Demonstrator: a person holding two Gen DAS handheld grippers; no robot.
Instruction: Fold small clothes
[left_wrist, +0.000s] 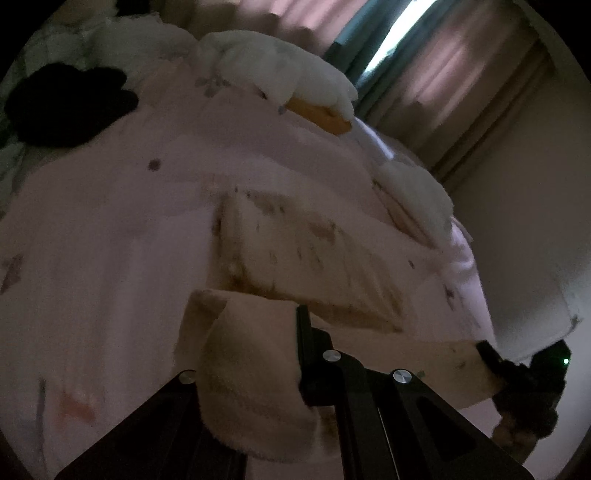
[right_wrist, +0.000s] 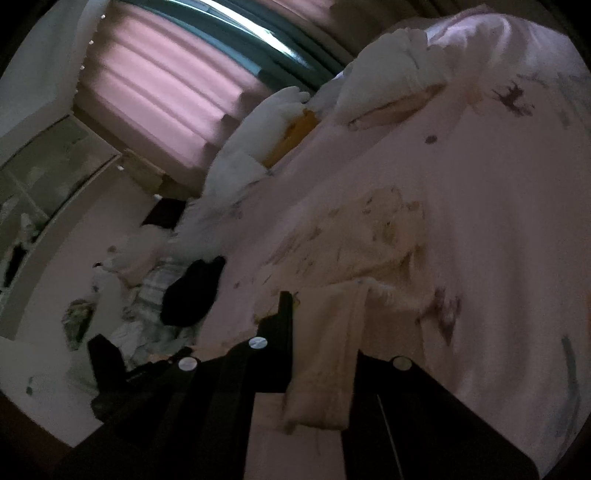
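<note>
Left wrist view: one cream garment (left_wrist: 314, 254) mid-bed (left_wrist: 110, 240), left gripper (left_wrist: 255, 332) clamped on its edge; right gripper (right_wrist: 325, 325) pinches another edge. Two white pillows (left_wrist: 291, 74), one black garment (left_wrist: 70, 103) at far edge.

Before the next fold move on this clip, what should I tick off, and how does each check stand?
1. Left tongs grip the cream fleece garment: ok, fabric bunched between the fingers.
2. Right tongs grip the same garment: ok, an edge hangs between the fingers.
3. Garment rests on the pink printed bedspread: ok, its middle lies flat.
4. Fold edges aligned: cannot tell, picture dim and blurred.
5. Black clothing heap away from the garment: ok.
6. White plush toy with orange beak out of the way: ok, it lies farther up the bed.
</note>
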